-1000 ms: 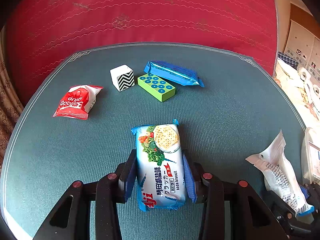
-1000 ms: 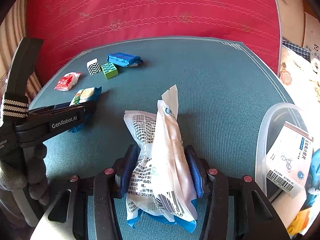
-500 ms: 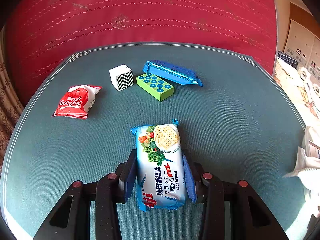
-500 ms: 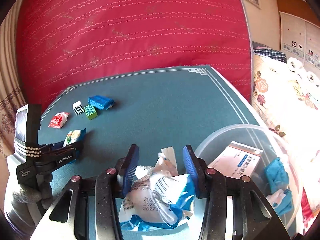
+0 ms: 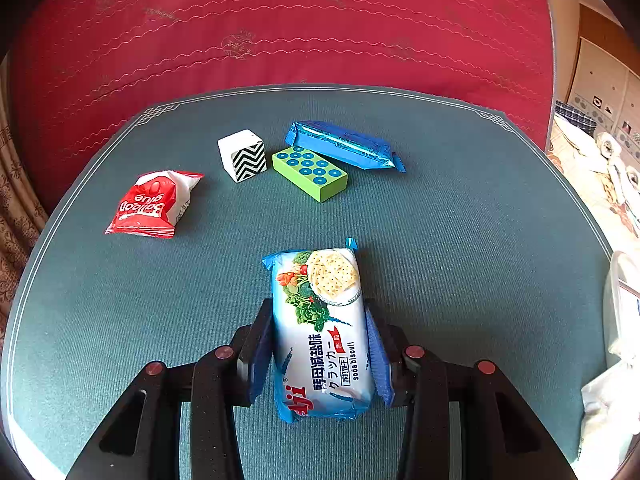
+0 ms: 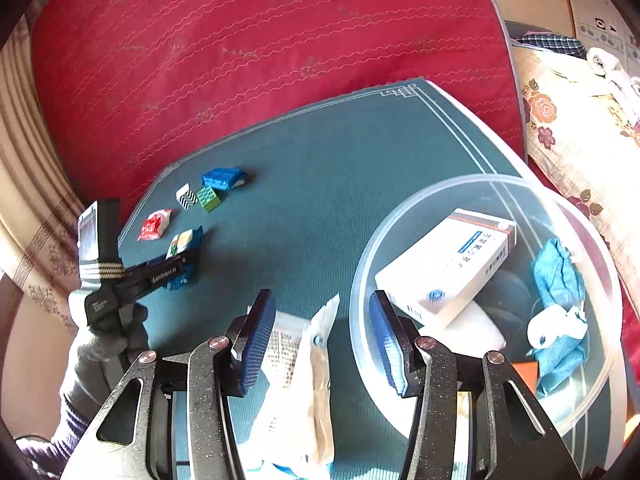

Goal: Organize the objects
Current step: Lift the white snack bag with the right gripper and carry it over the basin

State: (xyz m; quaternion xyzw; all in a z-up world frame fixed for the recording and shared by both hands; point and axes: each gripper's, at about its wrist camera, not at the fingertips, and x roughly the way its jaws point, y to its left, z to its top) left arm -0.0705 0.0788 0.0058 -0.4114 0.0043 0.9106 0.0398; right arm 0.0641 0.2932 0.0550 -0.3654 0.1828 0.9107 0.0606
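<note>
Clear plastic bowl right of my right hand-held gripper already holds several things. Its jaws are opening around a white packet. My left hand-held gripper grips the cracker pack; four items lie ahead on the desk.

We see the left gripper angled downward, its blue pads pressed against both long sides of a soda biscuit packet; a grey-gloved hand carries it. The right gripper, also tilted downward, has its jaws opening, with a white sachet loose between them, touching neither pad.
</note>
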